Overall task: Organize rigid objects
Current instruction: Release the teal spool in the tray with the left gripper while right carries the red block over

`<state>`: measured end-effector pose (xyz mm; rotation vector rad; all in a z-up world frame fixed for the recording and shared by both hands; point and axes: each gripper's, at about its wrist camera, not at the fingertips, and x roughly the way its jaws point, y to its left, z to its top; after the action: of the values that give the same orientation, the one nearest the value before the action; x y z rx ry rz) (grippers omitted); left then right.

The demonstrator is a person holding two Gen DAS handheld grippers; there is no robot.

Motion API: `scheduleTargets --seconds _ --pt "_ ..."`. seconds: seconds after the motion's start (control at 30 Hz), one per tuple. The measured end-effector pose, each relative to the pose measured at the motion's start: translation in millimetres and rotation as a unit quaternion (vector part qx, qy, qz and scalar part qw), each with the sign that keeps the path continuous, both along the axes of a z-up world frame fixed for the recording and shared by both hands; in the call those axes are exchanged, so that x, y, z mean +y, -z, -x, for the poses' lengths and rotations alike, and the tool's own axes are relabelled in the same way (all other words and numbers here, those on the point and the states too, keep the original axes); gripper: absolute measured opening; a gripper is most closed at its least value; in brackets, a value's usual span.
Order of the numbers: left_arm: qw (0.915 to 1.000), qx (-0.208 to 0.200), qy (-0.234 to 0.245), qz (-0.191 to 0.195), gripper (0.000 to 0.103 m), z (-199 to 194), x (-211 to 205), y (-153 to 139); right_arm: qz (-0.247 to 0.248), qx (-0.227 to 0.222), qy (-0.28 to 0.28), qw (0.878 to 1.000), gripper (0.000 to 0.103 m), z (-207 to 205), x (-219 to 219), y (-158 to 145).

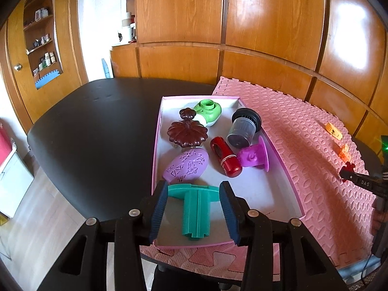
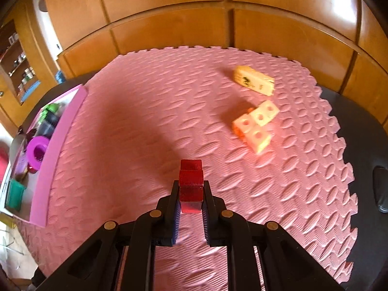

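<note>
A teal T-shaped piece (image 1: 195, 208) sits between the blue pads of my left gripper (image 1: 194, 187). The ends of its crossbar meet both pads, and its stem points back toward the camera over the near end of the pink tray (image 1: 157, 145). My right gripper (image 2: 191, 184) is shut on a stack of dark red cubes (image 2: 190, 169) above the pink foam mat (image 2: 145, 109). That gripper also shows at the right edge of the left wrist view (image 1: 346, 173). On the mat to the right lie a yellow block (image 2: 254, 80) and a cluster of white and orange cubes (image 2: 257, 124).
The tray holds a green toy camera (image 1: 209, 111), a brown ornate lid (image 1: 187, 133), a purple patterned egg (image 1: 186, 166), a red cylinder (image 1: 226, 157), a magenta spool (image 1: 254, 157) and a dark cup (image 1: 245, 127). A black table (image 1: 97, 133) lies left of the tray, with wooden cabinets behind.
</note>
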<state>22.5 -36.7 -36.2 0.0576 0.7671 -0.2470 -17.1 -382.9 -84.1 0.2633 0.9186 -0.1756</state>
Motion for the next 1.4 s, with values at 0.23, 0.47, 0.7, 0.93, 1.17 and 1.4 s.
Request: scheduleTargets --seconds 0.23,0.47,0.7,0.93,1.17,1.4 --pt "1.0 0.0 0.001 0.005 0.045 0.9 3.8 -0.7 -0.049 -0.053 -0.046 0.996 0.014 2.7 42.9 -34.9" --pt "0.9999 -0.004 -0.005 0.008 0.045 3.1 9.2 -2.1 -0.067 -0.093 -0.167 0.979 0.014 -13.3 128.4 -71.9" --pt "0.9998 0.0 -0.014 0.016 0.045 2.8 18.4 0.3 -0.055 -0.059 -0.258 0.963 0.014 -31.1 201.8 -62.6" --pt "0.9994 0.007 -0.021 0.025 0.045 0.1 26.0 4.3 -0.028 -0.022 -0.264 0.964 0.014 -58.1 224.5 -43.1" --pt "0.9989 0.014 -0.032 0.032 0.045 -4.2 34.1 9.7 -0.021 -0.006 -0.268 0.963 0.014 -69.9 235.7 -32.2" --pt "0.9985 0.019 -0.039 0.033 0.045 -5.6 37.9 13.7 -0.011 0.001 -0.265 0.964 0.014 -86.1 252.7 -19.2"
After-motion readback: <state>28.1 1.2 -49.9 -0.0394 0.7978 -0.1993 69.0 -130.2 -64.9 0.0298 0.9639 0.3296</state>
